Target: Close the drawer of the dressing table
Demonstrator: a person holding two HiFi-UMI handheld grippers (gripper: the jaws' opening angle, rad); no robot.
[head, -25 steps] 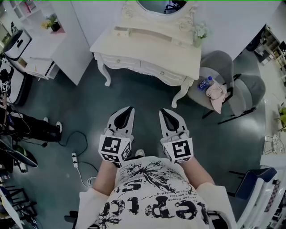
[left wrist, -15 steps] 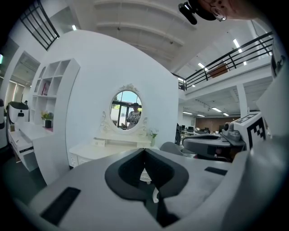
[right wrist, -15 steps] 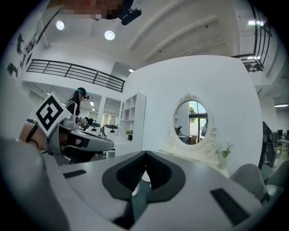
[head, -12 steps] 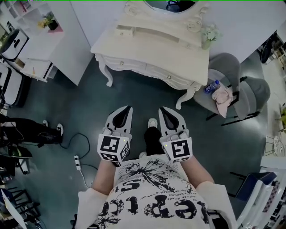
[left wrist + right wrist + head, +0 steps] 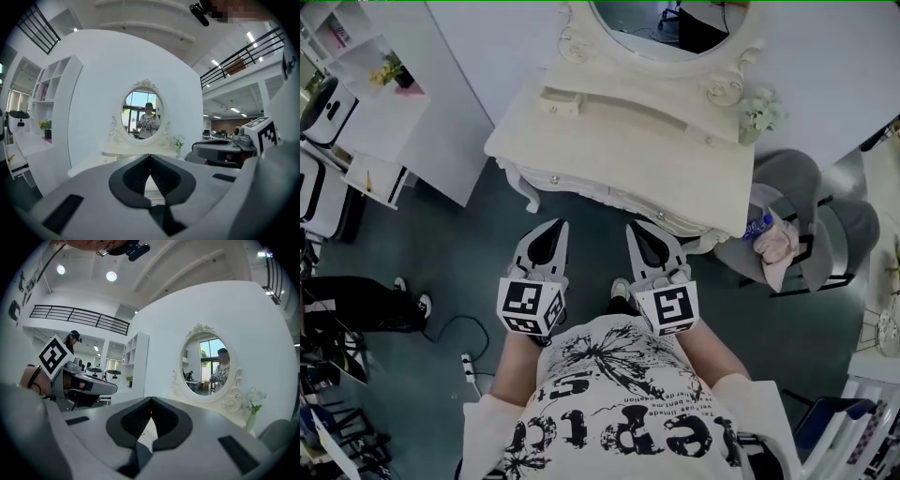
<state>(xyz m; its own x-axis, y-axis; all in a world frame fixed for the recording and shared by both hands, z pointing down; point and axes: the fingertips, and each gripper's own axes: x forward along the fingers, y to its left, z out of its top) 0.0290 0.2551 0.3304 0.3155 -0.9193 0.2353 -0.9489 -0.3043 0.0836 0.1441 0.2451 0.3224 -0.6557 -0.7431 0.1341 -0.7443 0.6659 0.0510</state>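
Observation:
The cream dressing table point(image 5: 628, 141) with its oval mirror point(image 5: 675, 28) stands straight ahead. Its drawer fronts with small knobs point(image 5: 554, 178) show just under the top's front edge; whether one stands out I cannot tell. My left gripper point(image 5: 555, 225) and right gripper point(image 5: 635, 228) are side by side, pointing at the table's front and a short way off it. Both are shut with nothing between the jaws. In the left gripper view the tips of the left gripper point(image 5: 150, 155) meet below the mirror point(image 5: 143, 115). In the right gripper view the right gripper point(image 5: 151, 399) is shut left of the mirror point(image 5: 208, 366).
A vase of flowers point(image 5: 761, 112) stands on the table's right corner. A grey chair point(image 5: 825, 234) to the right holds a bottle point(image 5: 757, 225) and a pink cloth point(image 5: 780, 246). White shelves point(image 5: 384, 103) stand to the left. A power strip point(image 5: 471, 366) lies on the floor.
The person has walked toward the dressing table, so both grippers are now much nearer its front. Both stayed shut and side by side.

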